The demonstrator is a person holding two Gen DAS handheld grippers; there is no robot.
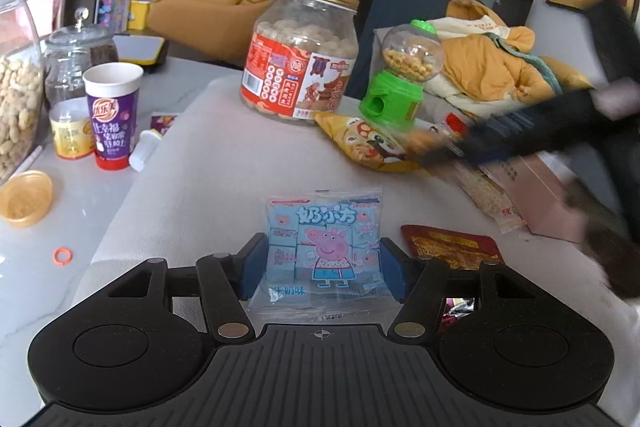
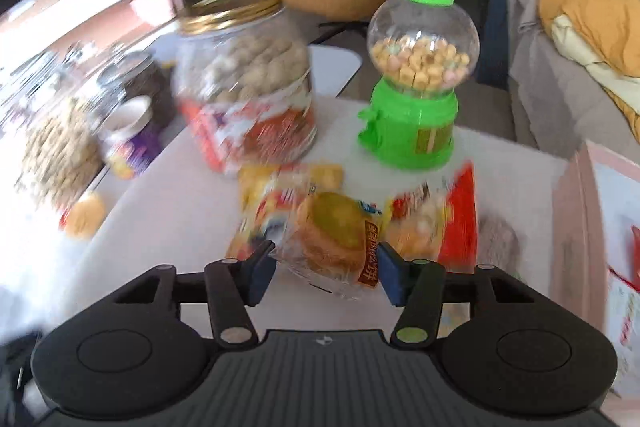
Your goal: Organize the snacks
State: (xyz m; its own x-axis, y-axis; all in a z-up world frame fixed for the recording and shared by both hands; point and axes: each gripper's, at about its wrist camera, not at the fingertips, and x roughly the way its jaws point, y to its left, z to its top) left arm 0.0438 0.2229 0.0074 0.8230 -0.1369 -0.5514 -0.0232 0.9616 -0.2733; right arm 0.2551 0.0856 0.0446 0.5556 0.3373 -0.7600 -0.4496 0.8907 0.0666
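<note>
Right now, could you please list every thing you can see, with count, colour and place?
Cartoon-pig packet: one, light blue, between left gripper's pads.
Wrapped pastry: one, golden brown, between right gripper's pads.
Biscuit jar: one, clear with gold lid, back of mat.
Candy dispenser: one, green, right of jar.
Yellow snack bag: one, front of jar.
Red packet: one, right of blue packet.
Paper cup: one, purple, left.
Left gripper: black, pads touching blue packet's sides.
Right gripper: black, around pastry.

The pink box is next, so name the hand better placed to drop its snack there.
Probably right: the right gripper holds the wrapped cake and the pink box sits just beside it.
</note>
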